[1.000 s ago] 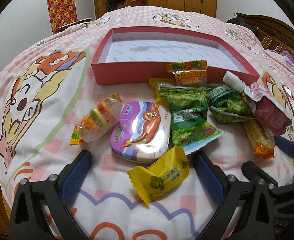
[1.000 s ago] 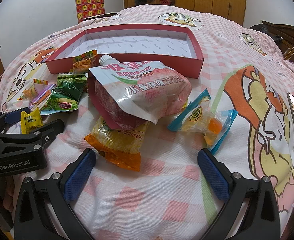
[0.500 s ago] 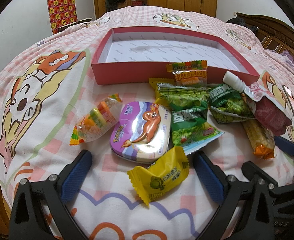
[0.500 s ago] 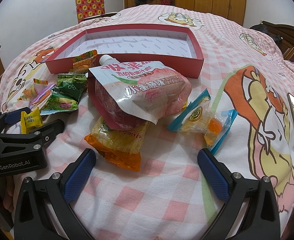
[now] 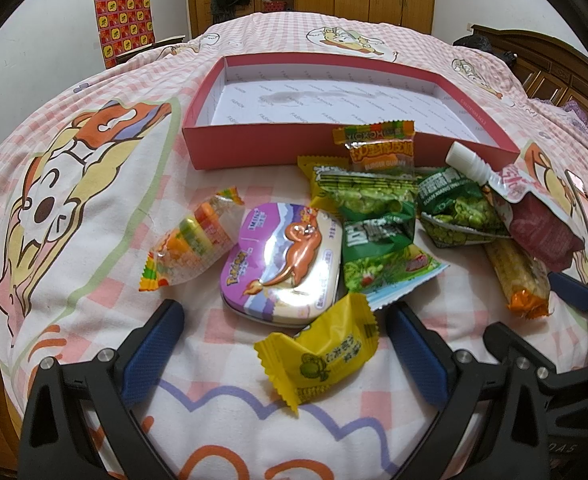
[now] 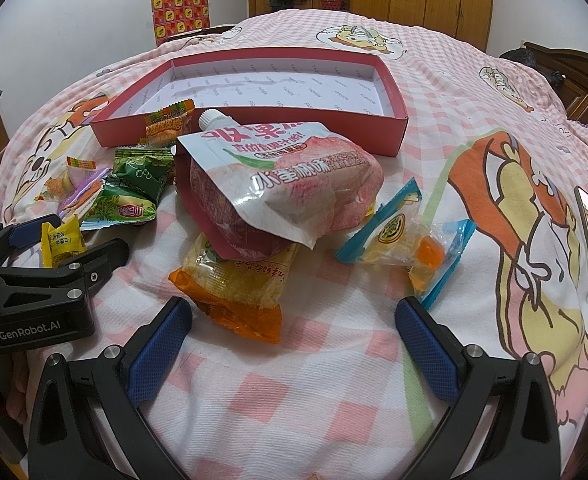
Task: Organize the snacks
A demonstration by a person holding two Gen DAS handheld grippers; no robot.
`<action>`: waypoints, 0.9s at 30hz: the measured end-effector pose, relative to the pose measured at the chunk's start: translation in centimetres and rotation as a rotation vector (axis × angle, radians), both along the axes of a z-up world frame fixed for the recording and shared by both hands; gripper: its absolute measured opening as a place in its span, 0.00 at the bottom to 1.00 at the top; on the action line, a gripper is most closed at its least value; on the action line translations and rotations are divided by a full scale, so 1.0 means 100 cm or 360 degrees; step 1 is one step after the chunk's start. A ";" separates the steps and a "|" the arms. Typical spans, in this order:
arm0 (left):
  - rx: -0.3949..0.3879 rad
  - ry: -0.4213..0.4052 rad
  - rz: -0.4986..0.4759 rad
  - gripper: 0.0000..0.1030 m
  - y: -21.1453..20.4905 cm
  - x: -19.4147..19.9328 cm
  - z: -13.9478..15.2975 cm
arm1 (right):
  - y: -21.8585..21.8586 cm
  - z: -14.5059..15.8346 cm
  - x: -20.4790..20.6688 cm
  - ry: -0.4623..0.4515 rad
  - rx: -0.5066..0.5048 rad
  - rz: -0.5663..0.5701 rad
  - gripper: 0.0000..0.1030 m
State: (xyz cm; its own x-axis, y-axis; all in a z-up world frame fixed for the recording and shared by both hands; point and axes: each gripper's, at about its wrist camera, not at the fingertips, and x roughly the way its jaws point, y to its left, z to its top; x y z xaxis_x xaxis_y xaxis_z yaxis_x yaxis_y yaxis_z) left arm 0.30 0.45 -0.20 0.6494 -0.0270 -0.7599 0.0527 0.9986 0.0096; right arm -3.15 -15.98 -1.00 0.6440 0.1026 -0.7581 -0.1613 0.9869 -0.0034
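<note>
Both my tools gape, empty: left tool point(image 5: 282, 344), right tool point(image 6: 292, 340). The yellow candy point(image 5: 319, 354) at twelve o'clock looks light and crinkly, probably slippery; I'd pinch its middle.

Left gripper point(image 5: 282, 344) fingers point(image 5: 154, 340) spread wide around a yellow candy point(image 5: 319, 354), near a purple tin point(image 5: 282, 264).
</note>
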 end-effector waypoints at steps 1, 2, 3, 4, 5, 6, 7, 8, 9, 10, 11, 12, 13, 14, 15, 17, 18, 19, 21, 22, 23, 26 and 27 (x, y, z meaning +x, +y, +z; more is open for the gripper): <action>0.0000 0.0000 0.0000 1.00 0.000 0.000 0.000 | 0.000 0.000 0.000 0.0000 0.0000 0.0000 1.00; 0.0001 0.0000 0.0000 1.00 0.000 0.000 0.000 | 0.000 0.000 0.000 0.0000 0.0000 0.0000 1.00; 0.0001 0.0000 0.0000 1.00 0.000 0.000 0.000 | 0.000 0.000 0.000 0.0000 0.0000 0.0000 1.00; 0.0000 0.0000 0.0000 1.00 0.000 0.000 0.000 | 0.000 0.000 0.000 0.0000 0.0000 0.0000 1.00; 0.0000 0.0000 0.0000 1.00 0.000 0.000 0.000 | 0.000 0.000 0.000 0.0000 0.0001 0.0000 1.00; -0.0001 -0.0001 0.0001 1.00 0.000 0.000 0.000 | 0.000 0.000 0.000 0.0000 0.0001 0.0000 1.00; 0.0000 0.0000 0.0000 1.00 0.000 0.000 0.000 | 0.000 0.000 0.000 0.0000 0.0000 0.0000 1.00; 0.0002 0.0001 0.0000 1.00 0.000 0.000 0.000 | 0.000 0.000 0.000 0.0000 0.0000 0.0000 1.00; 0.0005 0.0000 0.0001 1.00 0.000 0.000 0.000 | 0.000 0.001 0.000 -0.0001 0.0001 0.0000 1.00; 0.0010 0.0000 0.0001 1.00 0.000 0.000 0.000 | 0.000 0.001 0.000 0.0000 0.0001 0.0000 1.00; 0.0015 0.0000 0.0003 1.00 -0.001 0.001 0.000 | 0.000 0.001 -0.001 -0.0001 0.0001 0.0000 1.00; 0.0022 0.0000 0.0005 1.00 -0.001 0.000 0.000 | 0.000 0.001 -0.001 -0.0002 0.0000 0.0000 1.00; 0.0032 -0.0002 0.0006 1.00 -0.002 0.000 0.000 | 0.000 0.000 -0.001 -0.0002 0.0003 0.0000 1.00; 0.0040 -0.0003 0.0005 1.00 -0.002 0.000 0.000 | 0.000 0.000 -0.001 -0.0001 0.0003 0.0000 1.00; 0.0038 -0.0004 0.0004 1.00 -0.003 0.000 0.001 | 0.000 -0.001 -0.001 -0.0002 0.0002 0.0001 1.00; 0.0012 -0.0005 0.0000 1.00 -0.001 0.000 0.002 | -0.001 -0.002 -0.001 -0.0003 0.0012 0.0003 1.00; 0.0000 -0.0006 -0.0004 1.00 0.001 -0.001 0.003 | -0.001 -0.001 -0.002 -0.0004 0.0026 0.0006 1.00; -0.0003 -0.0009 -0.0007 0.99 0.001 -0.002 0.004 | -0.002 0.000 -0.003 -0.0008 0.0040 0.0010 1.00; -0.0006 -0.0017 -0.0016 0.98 0.001 -0.005 0.007 | -0.003 0.008 -0.008 -0.0012 0.0060 0.0028 1.00; -0.0007 -0.0022 -0.0024 0.98 0.001 -0.007 0.009 | -0.005 0.009 -0.008 -0.0014 0.0067 0.0040 1.00; -0.0009 -0.0027 -0.0031 0.97 0.001 -0.008 0.011 | -0.005 0.010 -0.008 -0.0014 0.0071 0.0051 1.00; -0.0030 -0.0050 -0.0078 0.96 -0.002 -0.012 0.018 | -0.007 0.015 -0.012 -0.0011 0.0088 0.0067 1.00; -0.0035 -0.0063 -0.0092 0.96 -0.003 -0.013 0.020 | -0.008 0.016 -0.015 -0.0009 0.0097 0.0071 1.00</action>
State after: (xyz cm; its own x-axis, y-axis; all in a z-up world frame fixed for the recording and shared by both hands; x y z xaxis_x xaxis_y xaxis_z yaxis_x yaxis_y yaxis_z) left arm -1.04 0.19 1.84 0.6759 -0.0817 -0.7324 0.1101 0.9939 -0.0093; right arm -4.61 -16.79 0.57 0.6420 0.1771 -0.7460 -0.2054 0.9771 0.0552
